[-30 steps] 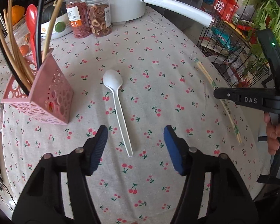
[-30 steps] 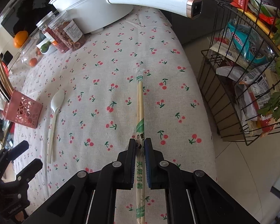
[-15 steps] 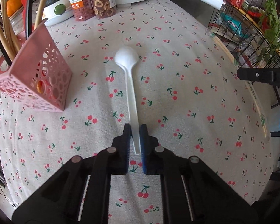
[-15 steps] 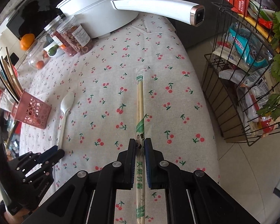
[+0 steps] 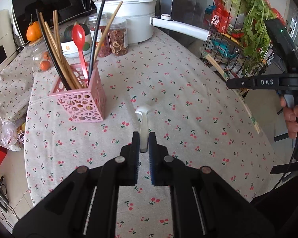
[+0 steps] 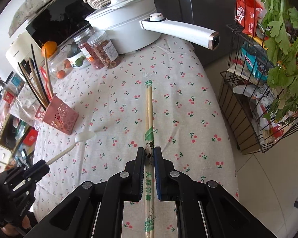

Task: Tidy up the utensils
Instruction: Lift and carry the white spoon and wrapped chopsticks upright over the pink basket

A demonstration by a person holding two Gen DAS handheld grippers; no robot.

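My left gripper [image 5: 143, 138] is shut on the handle of a white plastic spoon [image 5: 144, 119] and holds it lifted above the cherry-print tablecloth, bowl end pointing away. The spoon also shows in the right wrist view [image 6: 69, 148]. My right gripper [image 6: 149, 154] is shut on a wrapped pair of bamboo chopsticks [image 6: 149, 115], raised over the table's right side. A pink perforated utensil holder [image 5: 83, 101] stands left of the spoon, holding several chopsticks and a red spoon [image 5: 79, 37].
A white electric pot [image 5: 129, 11] with a long handle [image 6: 180, 29] stands at the back, with two jars [image 5: 117, 37] and a fruit bowl beside it. A wire rack of groceries and greens [image 6: 268, 79] stands right of the table edge.
My left gripper closed on the white spoon's handle and lifted it off the cloth, tilting up. My right gripper kept its grip on the chopsticks and raised them.
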